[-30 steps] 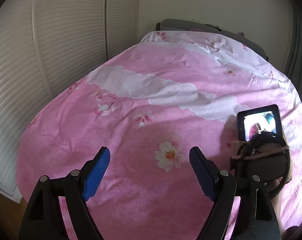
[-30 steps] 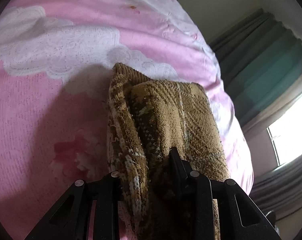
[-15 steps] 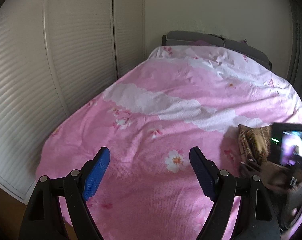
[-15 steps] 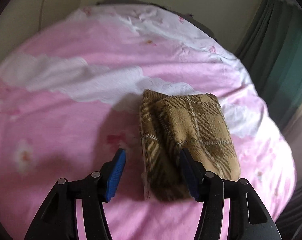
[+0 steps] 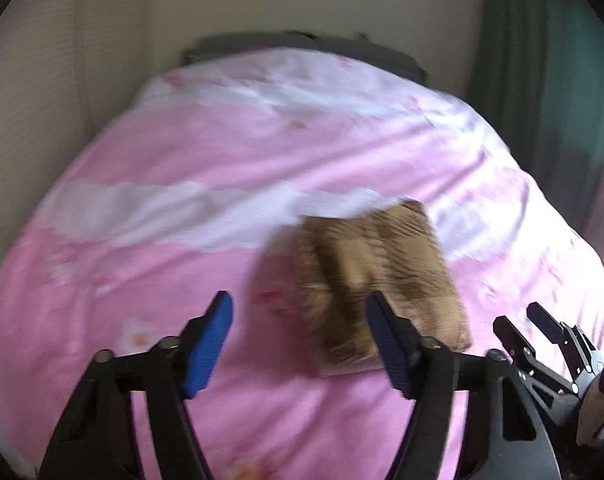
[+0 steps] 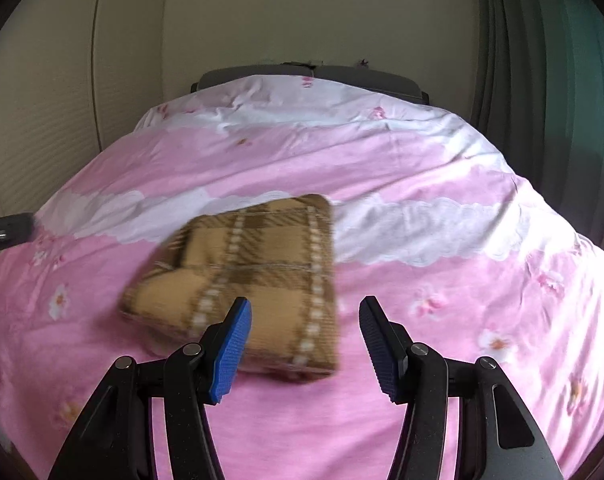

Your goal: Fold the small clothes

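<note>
A folded brown plaid cloth (image 5: 382,264) (image 6: 254,264) lies flat on the pink flowered bed cover (image 5: 182,152) (image 6: 422,168). My left gripper (image 5: 298,308) hangs above the cover just short of the cloth's near edge. Its jaws are closing with nothing between them, and the cloth lies beyond its right finger. My right gripper (image 6: 304,312) is open and empty, a little back from the cloth's near right corner. In the left wrist view the right gripper (image 5: 526,324) shows at the lower right, clear of the cloth. Both views are motion-blurred.
A grey headboard (image 6: 342,74) stands at the far end of the bed. Pale slatted doors (image 6: 42,100) run along the left and green curtains (image 6: 562,80) hang on the right. A dark device part (image 6: 6,232) pokes in at the right wrist view's left edge.
The right gripper let go of the brown cloth, opened and drew back and up. The left gripper swung right toward the cloth, and its jaws stand narrower.
</note>
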